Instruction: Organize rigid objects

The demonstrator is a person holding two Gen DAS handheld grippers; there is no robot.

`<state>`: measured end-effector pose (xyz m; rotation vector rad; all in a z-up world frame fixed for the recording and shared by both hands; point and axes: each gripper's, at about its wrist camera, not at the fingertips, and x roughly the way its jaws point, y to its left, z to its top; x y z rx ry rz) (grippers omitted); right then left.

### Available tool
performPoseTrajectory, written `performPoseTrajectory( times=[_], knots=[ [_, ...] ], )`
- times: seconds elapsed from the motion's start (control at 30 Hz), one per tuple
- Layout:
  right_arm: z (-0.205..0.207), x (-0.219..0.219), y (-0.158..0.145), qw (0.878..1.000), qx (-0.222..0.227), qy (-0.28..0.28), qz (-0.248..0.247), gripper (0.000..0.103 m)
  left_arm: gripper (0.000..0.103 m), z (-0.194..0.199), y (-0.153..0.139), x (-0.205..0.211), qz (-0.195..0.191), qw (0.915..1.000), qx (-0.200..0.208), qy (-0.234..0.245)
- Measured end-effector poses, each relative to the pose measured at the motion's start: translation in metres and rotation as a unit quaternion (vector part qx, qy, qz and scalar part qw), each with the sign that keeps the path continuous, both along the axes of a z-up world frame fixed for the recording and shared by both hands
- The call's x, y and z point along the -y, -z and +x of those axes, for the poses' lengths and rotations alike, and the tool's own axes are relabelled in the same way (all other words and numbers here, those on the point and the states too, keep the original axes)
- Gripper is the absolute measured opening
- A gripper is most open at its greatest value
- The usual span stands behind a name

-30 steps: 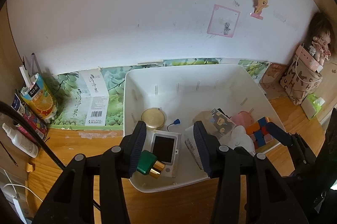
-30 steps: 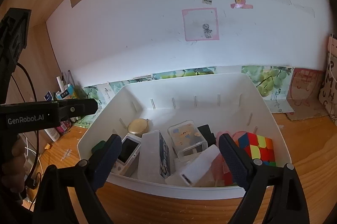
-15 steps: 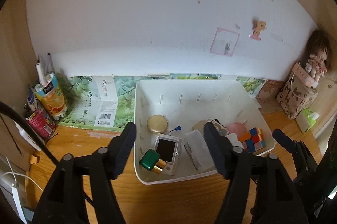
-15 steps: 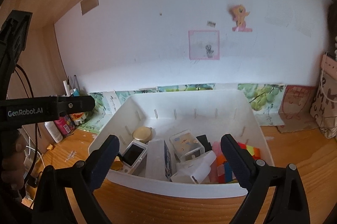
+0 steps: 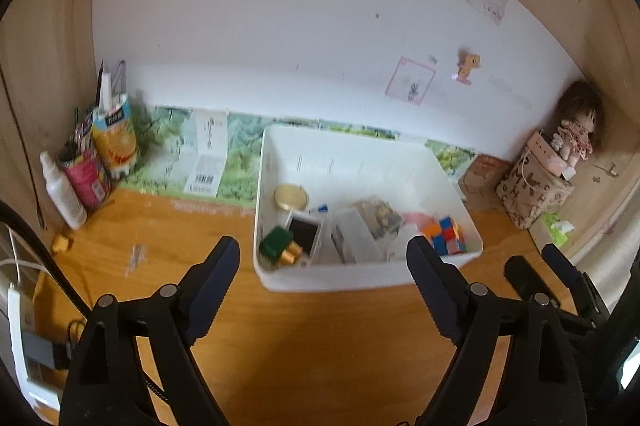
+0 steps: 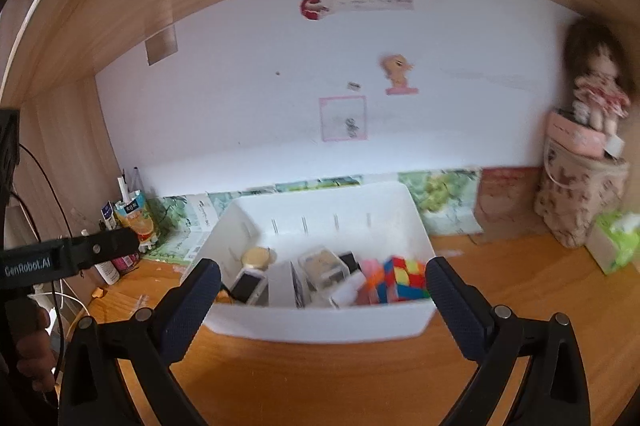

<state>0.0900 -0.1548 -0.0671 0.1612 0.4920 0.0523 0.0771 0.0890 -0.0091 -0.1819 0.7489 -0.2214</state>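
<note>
- On the wooden surface [image 5: 328, 338], against the white back wall, stands a white plastic bin [image 5: 340, 280] holding the sorted items.
- Inside its near-left corner lies a dark green bottle with gold caps [image 5: 279, 249], just beside a small white device with a dark screen [image 5: 304, 234].
- A round gold tin [image 5: 290, 196] sits behind them; a multicoloured puzzle cube [image 5: 446, 236] rests at the right end.
- Left hand-held gripper [image 5: 324, 260]: its jaws have just been opening and stand wide and released, nothing between them, hovering in front of the bin.
- Right hand-held gripper [image 6: 322, 282]: jaws spread wide and empty, framing the bin's front wall without touching it.
- At the far left, an orange juice carton [image 5: 114, 139] and a white spray bottle [image 5: 64, 191] stand near the side panel.
</note>
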Motion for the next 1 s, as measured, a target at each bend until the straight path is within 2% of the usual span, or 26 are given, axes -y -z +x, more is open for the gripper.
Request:
performPoseTrajectory(
  times=[0.1, 0.27, 0.5, 0.63, 0.77, 0.87, 1.0],
  knots=[
    [-0.016, -0.002, 0.007, 1.0, -0.024, 0.009, 0.002, 0.102, 0.099, -0.013, 0.01, -0.008, -0.011, 0.9998, -0.015, -0.004],
    [-0.037, -0.013, 0.028, 0.996, -0.087, 0.001, -0.001, 0.102, 0.102, -0.03, 0.022, -0.018, -0.032, 0.9983, -0.049, -0.008],
    [-0.052, -0.016, 0.046, 0.991, -0.132, -0.028, 0.006, 0.103, 0.102, -0.06, 0.021, -0.012, -0.021, 0.9984, -0.047, -0.022],
    [-0.055, -0.008, 0.043, 0.988, -0.146, -0.041, 0.013, 0.103, 0.102, -0.083, 0.01, -0.004, -0.008, 0.9974, -0.05, -0.052],
    [-0.065, 0.005, 0.036, 0.987, -0.147, -0.053, 0.044, 0.103, 0.102, -0.1, 0.006, 0.005, -0.003, 0.9965, -0.055, -0.063],
    [-0.071, 0.009, 0.042, 0.983, -0.173, -0.051, 0.034, 0.103, 0.102, -0.113, 0.014, 0.015, -0.001, 0.9947, -0.072, -0.073],
    [-0.084, 0.017, 0.061, 0.974, -0.208, -0.068, 0.052, 0.103, 0.102, -0.132, 0.038, 0.03, 0.009, 0.9918, -0.106, -0.071]
  ],
)
